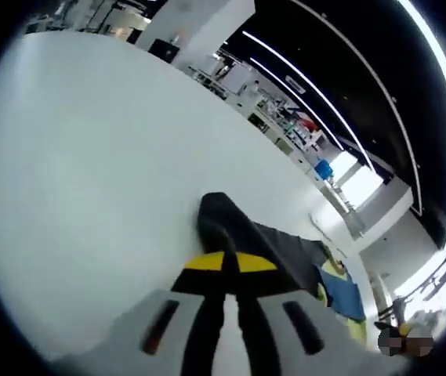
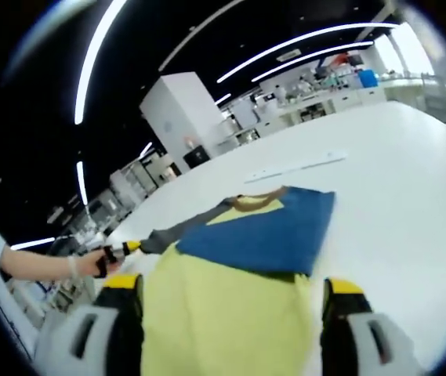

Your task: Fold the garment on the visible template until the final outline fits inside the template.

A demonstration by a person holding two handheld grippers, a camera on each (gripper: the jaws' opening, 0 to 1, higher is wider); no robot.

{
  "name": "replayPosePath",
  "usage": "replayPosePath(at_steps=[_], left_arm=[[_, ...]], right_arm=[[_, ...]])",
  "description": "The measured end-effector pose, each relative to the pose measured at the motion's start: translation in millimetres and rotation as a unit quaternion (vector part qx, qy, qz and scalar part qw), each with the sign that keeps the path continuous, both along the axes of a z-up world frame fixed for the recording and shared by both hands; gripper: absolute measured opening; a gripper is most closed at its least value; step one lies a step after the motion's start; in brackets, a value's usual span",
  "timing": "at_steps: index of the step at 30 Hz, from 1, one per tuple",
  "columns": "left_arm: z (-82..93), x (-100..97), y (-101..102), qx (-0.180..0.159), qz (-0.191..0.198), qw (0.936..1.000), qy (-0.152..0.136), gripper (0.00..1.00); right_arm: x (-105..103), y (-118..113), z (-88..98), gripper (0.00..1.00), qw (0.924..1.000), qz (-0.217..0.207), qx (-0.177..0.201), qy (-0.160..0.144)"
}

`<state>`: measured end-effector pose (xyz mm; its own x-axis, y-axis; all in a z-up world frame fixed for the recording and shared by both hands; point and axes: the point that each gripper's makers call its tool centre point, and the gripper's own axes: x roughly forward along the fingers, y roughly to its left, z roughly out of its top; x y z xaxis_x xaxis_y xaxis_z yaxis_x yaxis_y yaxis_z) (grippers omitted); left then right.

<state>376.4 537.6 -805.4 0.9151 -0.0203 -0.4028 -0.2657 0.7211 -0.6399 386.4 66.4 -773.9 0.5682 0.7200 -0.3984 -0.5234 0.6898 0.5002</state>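
Two grippers work a yellow-and-blue garment [image 2: 246, 258] on a white table [image 2: 395, 196]. Left gripper [image 1: 224, 262] pinches a dark grey sleeve [image 1: 242, 235], likely drawing it out before folding. Right gripper [image 2: 230, 294] stands wide, empty, above the yellow cloth. At 12 o'clock lies a pale strip [image 2: 293, 166]; nothing blocks.

garment [image 2: 238, 266] on table [image 2: 395, 204], left claw [image 2: 117, 252] at sleeve

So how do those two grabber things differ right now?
The left gripper has its fingers closed together on the dark sleeve, while the right gripper has its fingers spread wide over the yellow garment, holding nothing. The left one is pulling cloth out sideways; the right hovers above it. Both have yellow-tipped black fingers.
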Motion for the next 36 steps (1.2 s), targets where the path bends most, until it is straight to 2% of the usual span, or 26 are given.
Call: replayPosePath(at_steps=[2, 5, 7, 9, 10, 13, 17, 20, 25, 32, 36], left_arm=[[7.1, 4.2, -1.2, 0.003, -0.013, 0.9999, -0.007, 0.0], [30.0, 13.6, -24.3, -0.001, -0.069, 0.997, -0.034, 0.0], [43.5, 25.1, -33.8, -0.002, -0.091, 0.9944, -0.053, 0.0], [49.7, 34.6, -42.5, 0.002, -0.115, 0.9917, -0.058, 0.0], [56.2, 39.8, -55.9, 0.016, -0.131, 0.9895, -0.058, 0.0], [64.7, 51.1, -79.5, 0.015, -0.151, 0.9865, -0.063, 0.0], [69.1, 65.5, -97.9, 0.022, -0.172, 0.9826, -0.067, 0.0], [73.2, 72.1, -119.8, 0.021, -0.183, 0.9805, -0.068, 0.0], [77.8, 85.7, -142.2, 0.009, -0.19, 0.9787, -0.077, 0.0], [87.9, 104.7, -192.8, 0.004, -0.222, 0.9711, -0.087, 0.0], [90.5, 112.4, -216.9, -0.011, -0.233, 0.9678, -0.095, 0.0]], right_arm=[[-3.1, 1.9, 0.5, 0.95, 1.0, 0.0, 0.001, 0.0], [-2.0, 4.0, 0.7, 0.95, 1.0, 0.001, 0.005, -0.002], [-1.5, 7.0, -0.2, 0.95, 1.0, 0.002, 0.009, -0.002], [-2.0, 10.2, 0.2, 0.94, 0.9999, 0.005, 0.012, -0.001], [-1.7, 11.3, 1.2, 0.94, 0.9999, 0.006, 0.016, -0.003], [0.0, 14.4, 4.3, 0.95, 0.9997, 0.013, 0.02, -0.011], [-4.6, 12.0, -1.1, 0.96, 0.999, 0.04, -0.004, -0.018], [-7.3, 8.1, -2.8, 0.96, 0.9988, 0.046, -0.008, -0.018], [-6.6, 1.9, 1.0, 0.96, 0.9984, 0.051, -0.003, -0.024], [-7.0, -5.5, 4.1, 0.95, 0.9981, 0.055, 0.0, -0.027], [-5.5, -9.8, 4.2, 0.95, 0.9983, 0.051, 0.004, -0.027]])
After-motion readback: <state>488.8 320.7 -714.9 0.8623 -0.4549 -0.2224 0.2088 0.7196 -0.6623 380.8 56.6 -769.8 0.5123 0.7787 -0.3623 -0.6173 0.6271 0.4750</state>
